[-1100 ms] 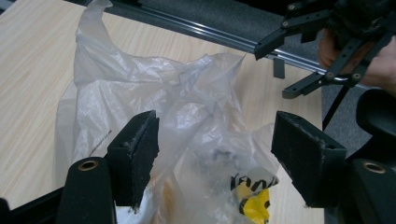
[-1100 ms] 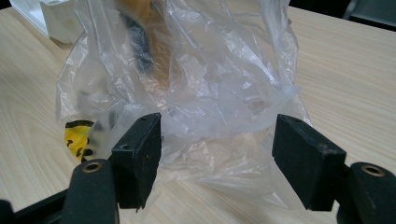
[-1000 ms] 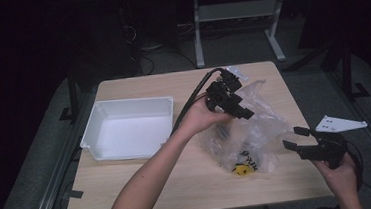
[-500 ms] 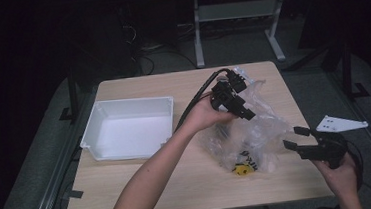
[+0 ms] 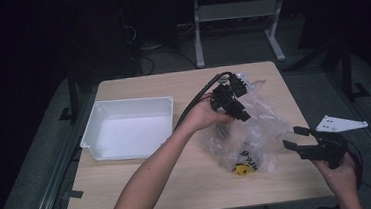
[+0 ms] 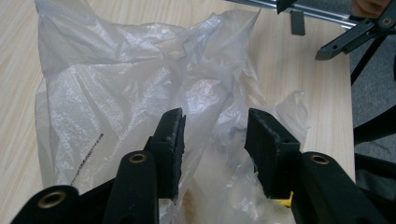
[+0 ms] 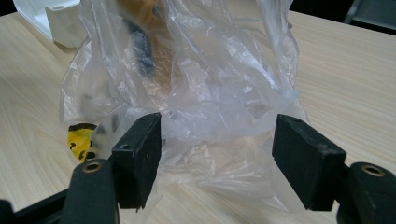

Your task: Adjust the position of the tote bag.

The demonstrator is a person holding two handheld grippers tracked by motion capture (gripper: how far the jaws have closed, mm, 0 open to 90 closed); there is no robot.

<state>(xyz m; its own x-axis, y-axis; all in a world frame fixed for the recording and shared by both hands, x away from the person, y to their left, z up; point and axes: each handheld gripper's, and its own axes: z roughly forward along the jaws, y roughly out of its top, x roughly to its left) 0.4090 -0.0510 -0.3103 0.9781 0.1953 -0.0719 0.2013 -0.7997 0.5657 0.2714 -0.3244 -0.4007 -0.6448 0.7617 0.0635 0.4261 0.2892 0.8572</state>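
The clear plastic bag lies crumpled on the worktop, right of the white tray. The left claw hovers over the bag; its jaws have just been closing, with bag film between them but not yet pinched. The right claw stands released at the bag's near edge

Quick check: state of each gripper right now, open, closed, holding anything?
Left gripper: open, fingers just been closing around a fold of the plastic bag, not yet pinching it.
Right gripper: open, holding nothing.
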